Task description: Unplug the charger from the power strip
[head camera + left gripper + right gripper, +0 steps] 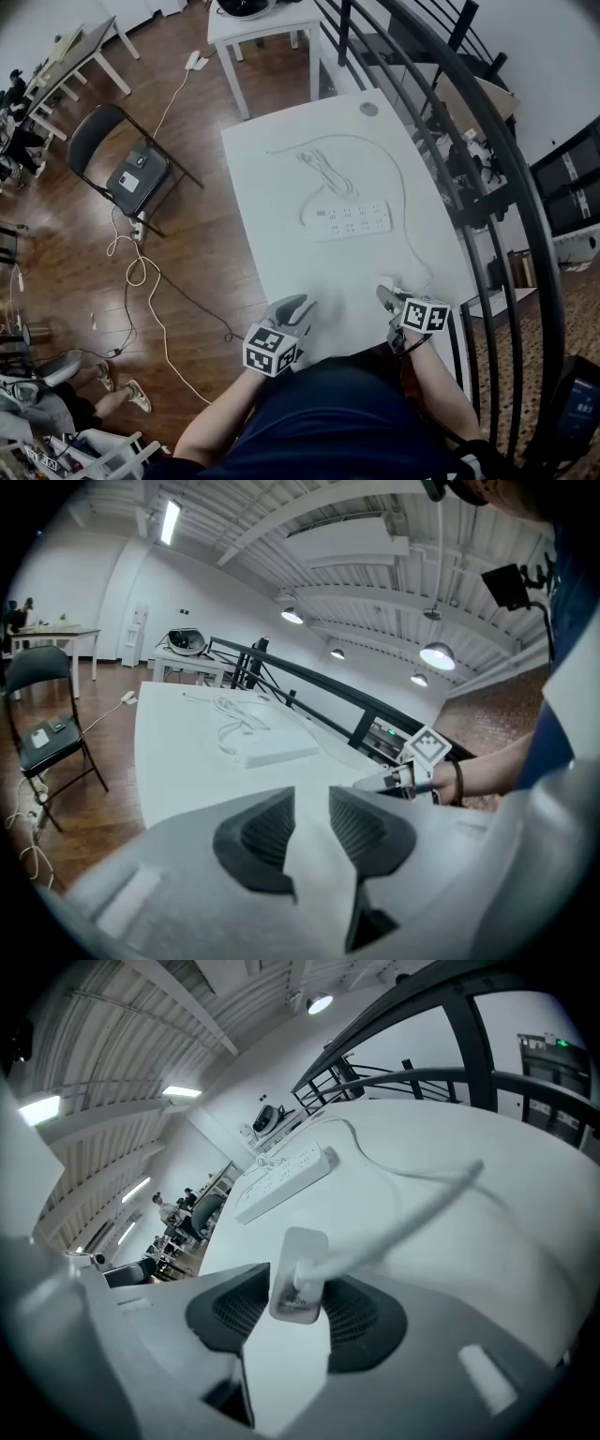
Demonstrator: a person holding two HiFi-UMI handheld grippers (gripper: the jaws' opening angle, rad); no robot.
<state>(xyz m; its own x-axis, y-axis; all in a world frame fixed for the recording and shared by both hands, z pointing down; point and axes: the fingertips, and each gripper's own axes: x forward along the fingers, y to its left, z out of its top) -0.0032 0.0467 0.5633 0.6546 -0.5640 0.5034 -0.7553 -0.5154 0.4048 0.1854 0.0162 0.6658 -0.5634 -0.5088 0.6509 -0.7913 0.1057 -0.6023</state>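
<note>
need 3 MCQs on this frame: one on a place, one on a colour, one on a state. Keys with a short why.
1. Where is the power strip?
A) near the middle of the white table
B) on the floor
C) hanging from the railing

2. What colour is the folding chair?
A) white
B) red
C) black

3. The charger is:
A) plugged into the power strip
B) between the pads of the right tongs, off the power strip
C) lying loose at the table's far edge

Key:
1 A: the head view shows it lying flat on the table, well ahead of both tongs.
2 C: its back and frame are black in both the head view and the left gripper view.
3 B: the right gripper view shows it upright between the pads, its cable trailing off across the table.
</note>
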